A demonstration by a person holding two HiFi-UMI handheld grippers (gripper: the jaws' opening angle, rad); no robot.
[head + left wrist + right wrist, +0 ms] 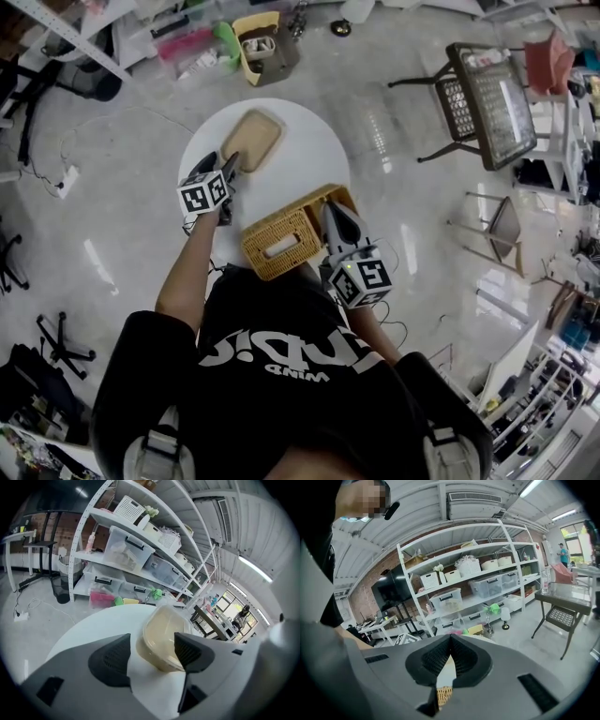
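A round white table point(309, 150) fills the frame's centre. A woven basket point(281, 239) sits at its lower edge, with a beige tray point(251, 141) above it. The left gripper point(229, 165) has its fingers spread about the tray's near end. The right gripper point(331, 210) has its fingers pressed together over the basket's right end.

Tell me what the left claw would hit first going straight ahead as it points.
Probably the beige tray on the white table: it lies just ahead of the left claw, in line with its open jaws.
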